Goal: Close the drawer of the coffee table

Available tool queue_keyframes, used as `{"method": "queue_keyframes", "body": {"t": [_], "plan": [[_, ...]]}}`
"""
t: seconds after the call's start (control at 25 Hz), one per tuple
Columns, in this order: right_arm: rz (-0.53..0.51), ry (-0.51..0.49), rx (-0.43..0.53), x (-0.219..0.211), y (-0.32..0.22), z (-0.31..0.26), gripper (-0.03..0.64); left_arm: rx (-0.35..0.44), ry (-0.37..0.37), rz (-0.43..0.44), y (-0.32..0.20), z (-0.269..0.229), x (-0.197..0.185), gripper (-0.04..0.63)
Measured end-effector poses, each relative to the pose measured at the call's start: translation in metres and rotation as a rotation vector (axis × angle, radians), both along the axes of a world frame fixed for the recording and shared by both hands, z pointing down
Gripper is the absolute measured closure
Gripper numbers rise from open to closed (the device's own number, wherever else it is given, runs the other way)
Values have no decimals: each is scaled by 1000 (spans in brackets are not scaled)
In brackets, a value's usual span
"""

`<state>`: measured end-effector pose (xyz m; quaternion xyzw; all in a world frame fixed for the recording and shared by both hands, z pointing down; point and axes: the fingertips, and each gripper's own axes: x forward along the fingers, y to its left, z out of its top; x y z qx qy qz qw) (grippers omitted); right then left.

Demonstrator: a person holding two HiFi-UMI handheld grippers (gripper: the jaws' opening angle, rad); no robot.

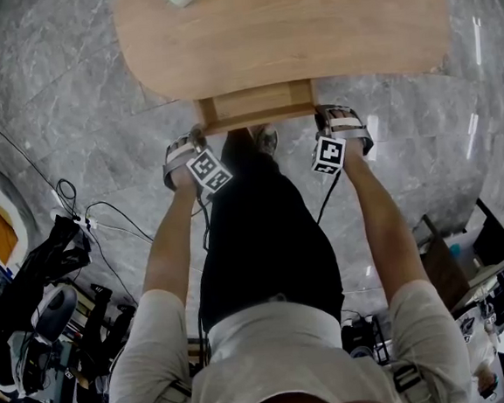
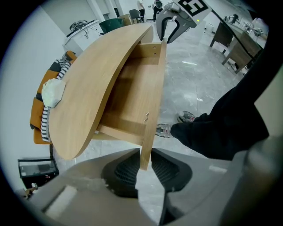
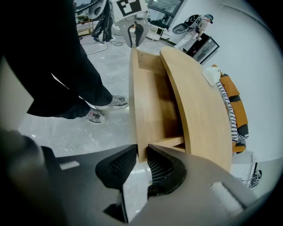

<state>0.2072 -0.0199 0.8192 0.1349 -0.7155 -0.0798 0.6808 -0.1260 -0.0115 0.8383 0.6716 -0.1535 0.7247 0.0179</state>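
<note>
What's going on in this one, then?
A person stands at a wooden coffee table whose drawer is pulled partway out toward them. The left gripper is clamped on one end of the drawer front, and the right gripper is clamped on the other end. Both point steeply down. The drawer is not yet pushed in.
</note>
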Motion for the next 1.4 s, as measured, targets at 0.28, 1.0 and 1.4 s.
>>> {"method": "queue_keyframes", "body": {"t": [0.28,1.0,1.4], "plan": [[14,4,4,0,-7,-1,532,2,11,-6,-5,0,0,489],[39,12,21,-1,-27,4,531,2,15,-14,-26,4,-3,489],[48,15,24,0,-35,4,529,-3,14,-23,-32,5,-2,489]]}}
